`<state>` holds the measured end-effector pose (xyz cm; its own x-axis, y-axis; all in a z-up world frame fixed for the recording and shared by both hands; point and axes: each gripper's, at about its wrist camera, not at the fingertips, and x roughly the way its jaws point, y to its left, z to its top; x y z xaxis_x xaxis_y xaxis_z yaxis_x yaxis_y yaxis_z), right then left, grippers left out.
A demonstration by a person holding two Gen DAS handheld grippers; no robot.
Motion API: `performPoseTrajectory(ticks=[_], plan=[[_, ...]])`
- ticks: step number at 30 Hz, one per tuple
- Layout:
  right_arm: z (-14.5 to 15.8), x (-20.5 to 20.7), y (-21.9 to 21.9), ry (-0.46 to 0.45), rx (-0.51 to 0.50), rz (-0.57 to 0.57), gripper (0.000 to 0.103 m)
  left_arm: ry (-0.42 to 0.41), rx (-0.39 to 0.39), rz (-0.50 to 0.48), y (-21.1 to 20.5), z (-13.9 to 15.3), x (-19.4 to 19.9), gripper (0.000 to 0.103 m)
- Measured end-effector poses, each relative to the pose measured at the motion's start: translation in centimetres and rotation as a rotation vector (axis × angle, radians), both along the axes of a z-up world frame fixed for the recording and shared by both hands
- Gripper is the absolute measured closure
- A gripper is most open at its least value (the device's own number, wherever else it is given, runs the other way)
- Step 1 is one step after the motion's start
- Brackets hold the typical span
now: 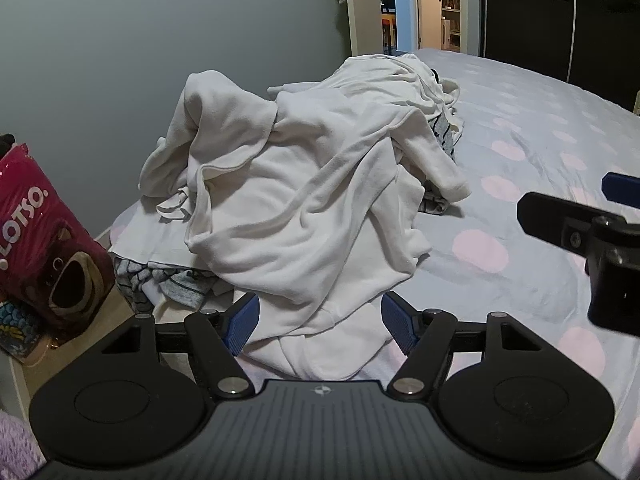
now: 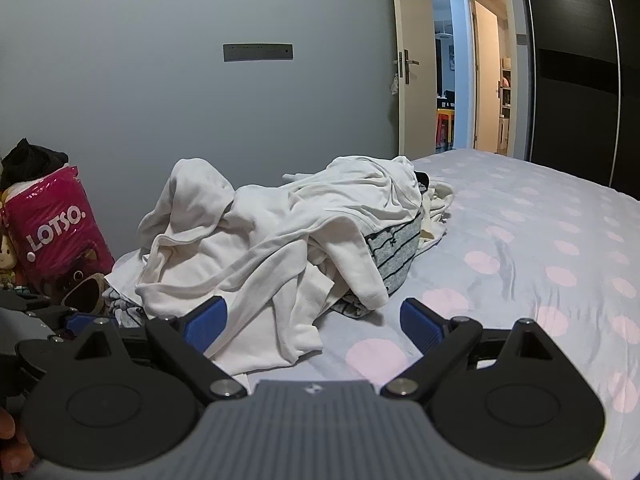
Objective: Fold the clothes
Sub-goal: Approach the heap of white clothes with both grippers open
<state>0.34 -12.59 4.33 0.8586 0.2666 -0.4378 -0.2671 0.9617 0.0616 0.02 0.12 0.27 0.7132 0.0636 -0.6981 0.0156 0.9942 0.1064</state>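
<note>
- My left gripper (image 1: 318, 326) has its jaws spread wide, the white top's (image 1: 288, 200) hem lying between the blue pads, unpinched.
- My right gripper (image 2: 314, 326) is spread too, over the bed (image 2: 520, 248), just beside the pile's near edge.
- The clothes pile (image 2: 280, 232) sits on the bed's left side; a grey striped piece (image 2: 394, 256) peeks out beneath.
- A pink bag (image 2: 60, 228) stands left of the bed.

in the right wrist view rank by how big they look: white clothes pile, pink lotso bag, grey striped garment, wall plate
1. white clothes pile
2. pink lotso bag
3. grey striped garment, mostly buried under the pile
4. wall plate, farther away, so true size unsure
</note>
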Motion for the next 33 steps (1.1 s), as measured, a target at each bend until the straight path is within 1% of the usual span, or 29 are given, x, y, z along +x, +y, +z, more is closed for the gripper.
performPoseTrajectory(ticks=[2, 6, 8, 10, 33], plan=[[0.0, 0.2, -0.1, 0.011, 0.006, 0.001, 0.008, -0.005, -0.011, -0.001, 0.4, 0.2, -0.2, 0.036], [-0.1, 0.7, -0.9, 0.021, 0.034, 0.004, 0.008, -0.002, -0.018, 0.016, -0.1, -0.5, 0.0, 0.036], [0.0, 0.1, -0.2, -0.009, 0.004, 0.003, 0.008, 0.008, -0.022, 0.02, 0.0, -0.2, 0.1, 0.036], [-0.3, 0.1, 0.2, -0.013, -0.004, 0.004, 0.008, 0.009, -0.024, 0.023, 0.0, -0.2, 0.1, 0.036], [-0.3, 0.1, 0.4, 0.002, -0.014, 0.009, 0.008, 0.016, -0.026, 0.021, 0.4, -0.3, 0.0, 0.036]])
